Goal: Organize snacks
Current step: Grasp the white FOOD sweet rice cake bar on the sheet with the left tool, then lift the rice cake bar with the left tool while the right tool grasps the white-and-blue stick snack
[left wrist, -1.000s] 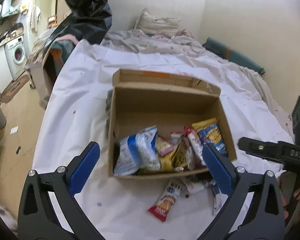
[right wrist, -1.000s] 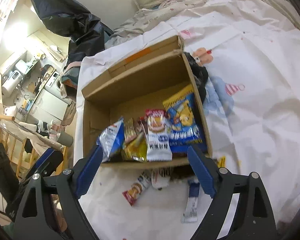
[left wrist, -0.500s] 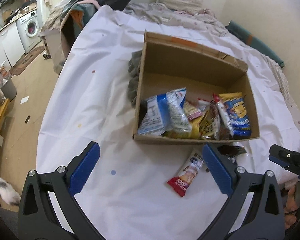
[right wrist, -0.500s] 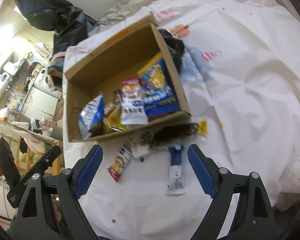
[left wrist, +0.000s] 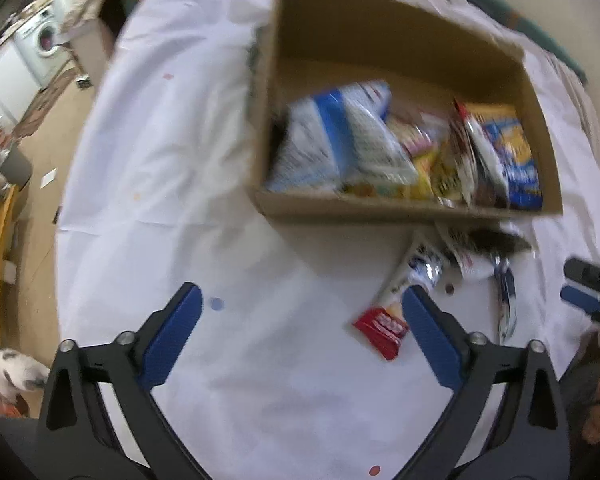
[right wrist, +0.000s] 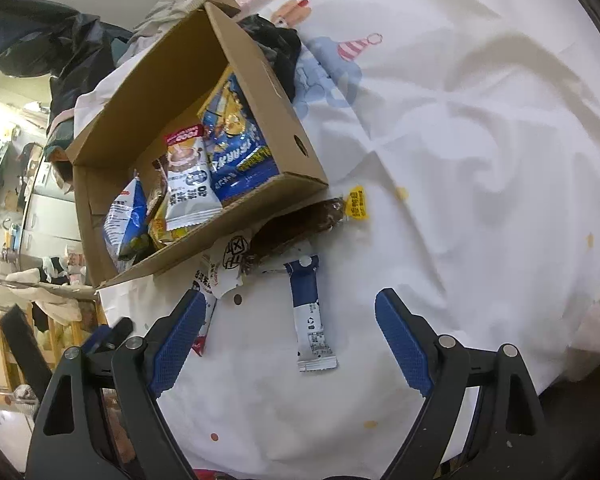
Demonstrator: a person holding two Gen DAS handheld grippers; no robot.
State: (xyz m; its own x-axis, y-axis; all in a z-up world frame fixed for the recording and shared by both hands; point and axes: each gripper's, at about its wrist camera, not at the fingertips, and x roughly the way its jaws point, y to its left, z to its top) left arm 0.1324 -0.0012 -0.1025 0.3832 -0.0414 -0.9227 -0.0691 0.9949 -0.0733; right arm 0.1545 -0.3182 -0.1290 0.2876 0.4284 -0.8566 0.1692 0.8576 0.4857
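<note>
An open cardboard box (left wrist: 400, 210) (right wrist: 260, 68) holds several snack packs on a white sheet. Loose snacks lie in front of it: a red-ended bar (left wrist: 384, 328), a blue and white bar (right wrist: 310, 312) (left wrist: 506, 300), a dark brown pack (right wrist: 300, 224) and a white wrapper (right wrist: 228, 264). My left gripper (left wrist: 300, 336) is open and empty, above the sheet left of the red-ended bar. My right gripper (right wrist: 290, 332) is open and empty, with the blue and white bar between its fingers' line of view. The right gripper's tip shows in the left wrist view (left wrist: 592, 292).
A black bag (right wrist: 276, 48) lies by the box's far right side. The sheet's left edge drops to a wooden floor (left wrist: 32, 216) with a washing machine (left wrist: 40, 44). Shelves and clutter stand at the left of the right wrist view (right wrist: 28, 200).
Both grippers have moved down and closer to the loose snacks in front of the box. The box now sits higher in both views. Both stay open.
</note>
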